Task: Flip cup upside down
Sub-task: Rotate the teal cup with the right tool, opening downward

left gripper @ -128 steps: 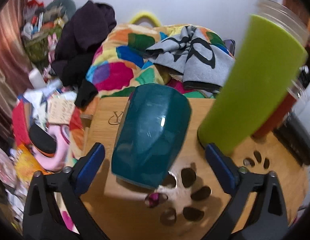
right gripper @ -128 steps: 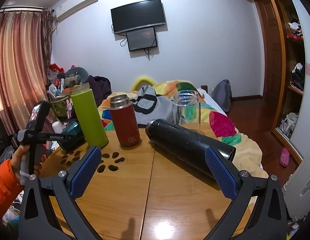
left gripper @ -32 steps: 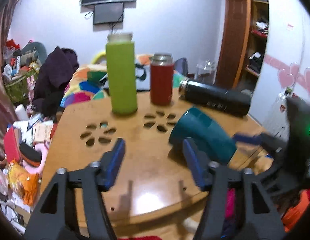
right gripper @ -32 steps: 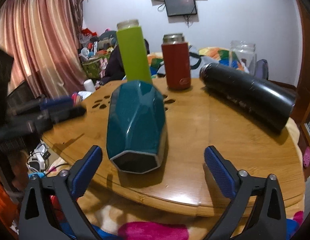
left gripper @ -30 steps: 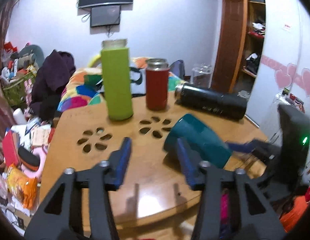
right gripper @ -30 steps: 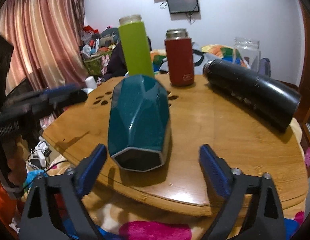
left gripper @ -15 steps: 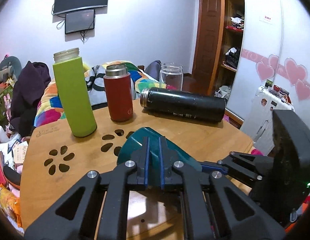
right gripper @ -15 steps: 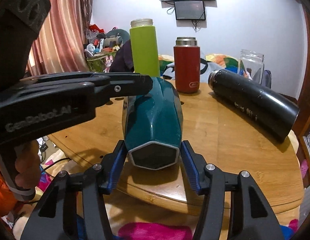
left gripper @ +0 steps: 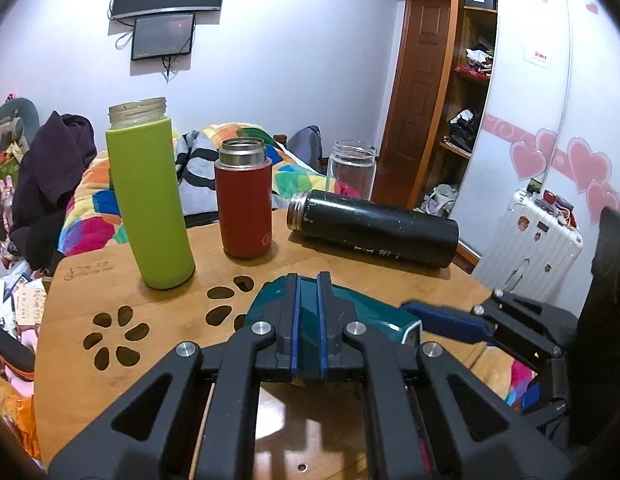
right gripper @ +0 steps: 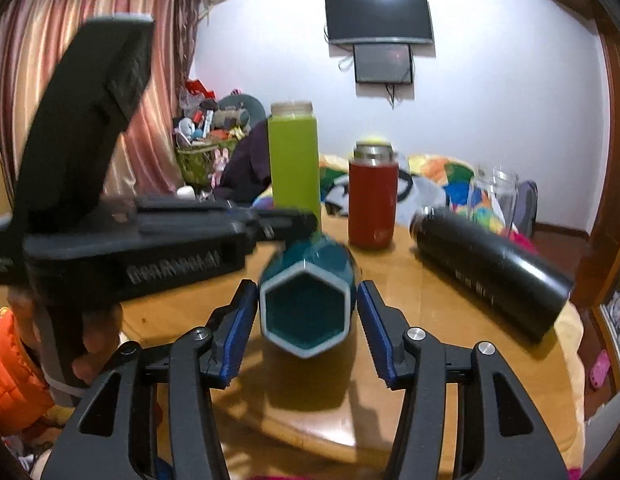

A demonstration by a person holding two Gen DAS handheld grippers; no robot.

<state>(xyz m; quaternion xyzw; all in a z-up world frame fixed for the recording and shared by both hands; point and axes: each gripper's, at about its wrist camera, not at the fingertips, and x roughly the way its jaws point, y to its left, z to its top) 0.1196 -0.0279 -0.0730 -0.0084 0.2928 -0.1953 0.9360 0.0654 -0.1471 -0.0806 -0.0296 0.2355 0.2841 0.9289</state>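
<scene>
The teal faceted cup point(right gripper: 306, 316) is on its side with its hexagonal open mouth toward the right wrist camera, raised a little off the round wooden table point(right gripper: 430, 344). My right gripper point(right gripper: 306, 300) is shut on it, one blue pad on each side near the rim. In the left wrist view the cup point(left gripper: 366, 312) lies across, behind my left gripper point(left gripper: 308, 280), whose jaws are nearly together and empty, just over the cup's side. The right gripper's blue finger point(left gripper: 446, 318) shows at the cup's mouth end.
A tall green bottle point(left gripper: 150, 200) and a red thermos point(left gripper: 243, 204) stand upright at the back of the table. A black flask point(left gripper: 374, 228) lies on its side to the right, with a clear glass jar point(left gripper: 352, 168) behind it. A bed with clothes lies beyond.
My right gripper closed from wide open onto the cup and lifted it slightly. My left gripper closed its jaws and came in close beside the cup.
</scene>
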